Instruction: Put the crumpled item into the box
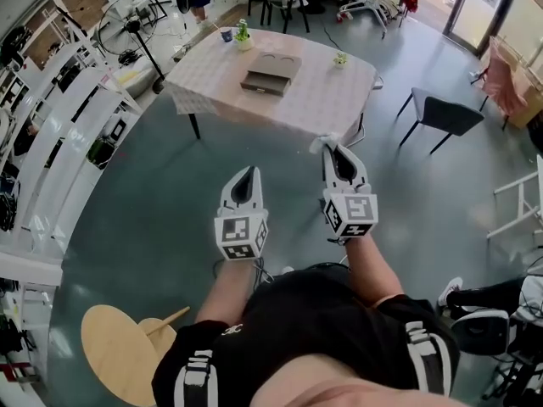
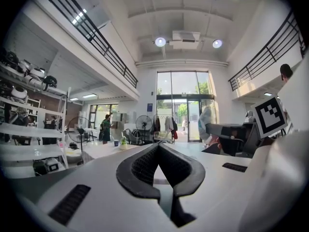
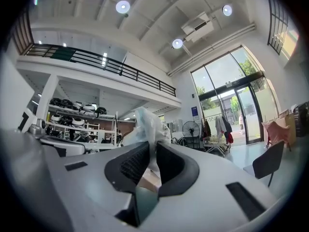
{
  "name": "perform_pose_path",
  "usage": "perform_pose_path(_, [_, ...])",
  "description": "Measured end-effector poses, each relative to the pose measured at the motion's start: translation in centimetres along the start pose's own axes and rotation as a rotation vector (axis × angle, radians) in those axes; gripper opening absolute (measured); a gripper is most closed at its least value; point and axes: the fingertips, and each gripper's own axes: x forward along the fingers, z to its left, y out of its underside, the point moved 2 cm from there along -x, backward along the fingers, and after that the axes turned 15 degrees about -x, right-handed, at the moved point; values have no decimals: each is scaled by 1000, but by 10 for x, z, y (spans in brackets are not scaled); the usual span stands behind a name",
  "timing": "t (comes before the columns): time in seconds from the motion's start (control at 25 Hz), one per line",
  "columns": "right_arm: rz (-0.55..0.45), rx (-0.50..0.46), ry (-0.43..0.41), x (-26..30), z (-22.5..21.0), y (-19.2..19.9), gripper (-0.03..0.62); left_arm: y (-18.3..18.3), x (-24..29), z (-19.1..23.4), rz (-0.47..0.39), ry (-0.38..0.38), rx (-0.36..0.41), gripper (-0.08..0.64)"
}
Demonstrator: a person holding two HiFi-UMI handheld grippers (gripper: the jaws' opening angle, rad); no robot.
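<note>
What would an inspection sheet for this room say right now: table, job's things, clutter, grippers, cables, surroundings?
Surface: table under a checked cloth, across the floor from the grippers.
Job's things: box on the table; crumpled item not yet in it.
Clutter: two plants and a cup on the table.
Grippers: left gripper shut, empty; right gripper shut on the crumpled item.
Cables: dark lead on the floor behind the table.
Surroundings: fan, chair, shelves.

crumpled item: lower part hidden in right tool grip | box: inside too small to tell
</note>
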Motion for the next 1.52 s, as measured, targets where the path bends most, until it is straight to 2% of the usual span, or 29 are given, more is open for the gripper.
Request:
perform_pose_path(1.2, [-35,-20,48,7,-23,-15,44,-11,21,-5,-31,63,-3,-9])
perform_pose_path(1.52, [-44,-2,53,8,-13,-12,44,-8,17,5,-9,62,17,-9])
